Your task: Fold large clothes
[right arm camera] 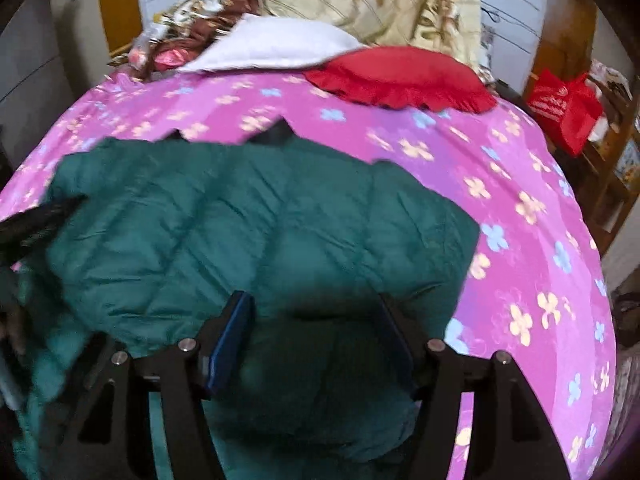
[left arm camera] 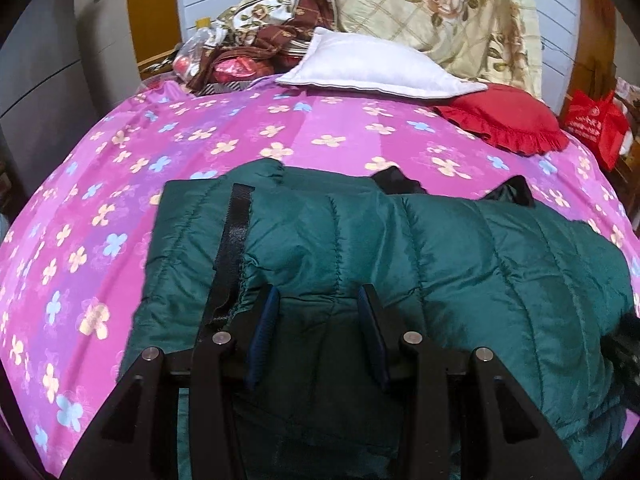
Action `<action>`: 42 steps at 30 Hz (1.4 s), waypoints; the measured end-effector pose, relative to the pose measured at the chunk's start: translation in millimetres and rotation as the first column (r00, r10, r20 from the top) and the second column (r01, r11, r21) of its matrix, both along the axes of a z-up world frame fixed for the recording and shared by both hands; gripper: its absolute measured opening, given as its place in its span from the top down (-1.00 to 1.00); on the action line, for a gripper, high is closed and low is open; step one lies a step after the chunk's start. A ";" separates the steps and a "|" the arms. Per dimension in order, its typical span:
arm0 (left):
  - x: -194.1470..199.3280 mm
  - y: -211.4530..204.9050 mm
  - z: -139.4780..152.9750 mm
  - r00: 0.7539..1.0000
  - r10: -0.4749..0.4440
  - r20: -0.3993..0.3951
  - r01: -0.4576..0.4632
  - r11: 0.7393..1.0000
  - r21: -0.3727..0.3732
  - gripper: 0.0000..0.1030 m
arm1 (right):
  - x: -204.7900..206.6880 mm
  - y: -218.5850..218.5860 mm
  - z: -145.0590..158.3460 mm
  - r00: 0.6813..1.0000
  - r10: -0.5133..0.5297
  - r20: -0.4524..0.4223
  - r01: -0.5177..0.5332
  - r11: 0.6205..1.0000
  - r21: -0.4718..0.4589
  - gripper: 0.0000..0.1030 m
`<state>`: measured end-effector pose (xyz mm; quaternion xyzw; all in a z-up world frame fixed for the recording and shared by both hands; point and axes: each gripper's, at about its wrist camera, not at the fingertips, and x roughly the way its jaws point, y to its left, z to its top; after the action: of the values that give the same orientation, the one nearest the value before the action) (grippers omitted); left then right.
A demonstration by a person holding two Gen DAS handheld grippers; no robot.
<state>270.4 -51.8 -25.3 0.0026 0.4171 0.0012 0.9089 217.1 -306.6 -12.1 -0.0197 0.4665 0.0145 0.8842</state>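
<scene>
A bed [left arm camera: 248,128] under a pink flowered sheet fills both views, and across its near half lies the dark green quilted jacket [left arm camera: 440,264], the garment to be folded. It looks part-way through: the body is doubled into a thick, rounded bundle lying across the bed, with one long black zip edge [left arm camera: 232,248] turned up along its left end and black lining tips showing at the far edge. I judge at least one more fold is left, plus squaring up the near hem (the right-wrist view is blurred, so the lie of that side is uncertain).

Beyond the jacket, well apart from it, a white pillow [left arm camera: 376,68] and a red frilled cushion [left arm camera: 508,124] sit by the headboard.

The left hand-held gripper [left arm camera: 316,300] has its jaws partly apart with a ridge of green fabric bunched between the blue pads; it appears to be pinching the jacket there. The right hand-held gripper [right arm camera: 316,312] stands wider, with jacket fabric bulging between its fingers; whether the pads press on it or merely straddle it I cannot tell.
</scene>
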 end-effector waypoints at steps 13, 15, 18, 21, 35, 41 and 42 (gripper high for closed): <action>-0.6 -8.0 -2.5 1.000 -0.001 0.006 0.001 1.000 0.016 0.60 | -22.5 -36.2 13.8 0.997 -0.071 0.034 0.066 0.990 0.128 -0.29; -1.0 -8.4 -2.6 1.000 -0.004 0.010 0.004 1.000 0.014 0.60 | -24.1 -40.3 6.4 0.997 -0.079 0.020 0.077 0.990 0.120 -0.29; -2.2 -10.4 -3.2 1.000 -0.010 0.022 0.010 1.000 0.024 0.60 | -19.1 -44.6 -11.4 0.997 -0.083 -0.007 0.083 0.986 0.143 -0.30; -1.7 -10.8 -3.5 1.000 -0.011 0.025 0.010 1.000 0.025 0.59 | -14.7 -40.8 -17.5 0.996 -0.092 -0.007 0.093 0.987 0.128 -0.32; -42.4 44.0 34.1 1.000 0.000 0.016 0.001 0.993 -0.114 0.54 | -59.0 -49.1 28.8 0.992 -0.118 0.041 0.110 0.979 0.174 -0.32; -70.6 68.0 30.3 1.000 0.022 -0.021 -0.024 0.994 -0.103 0.54 | -65.0 -55.4 14.0 0.988 -0.154 -0.017 0.155 0.973 0.170 -0.32; -77.1 72.4 30.6 0.999 0.025 -0.026 -0.028 0.995 -0.100 0.54 | -69.1 -54.5 14.5 0.988 -0.155 -0.017 0.155 0.972 0.177 -0.32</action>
<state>193.4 20.6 5.3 -0.0487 0.4278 -0.0077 0.9025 148.1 -361.1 2.4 0.0958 0.4648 -0.0129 0.8801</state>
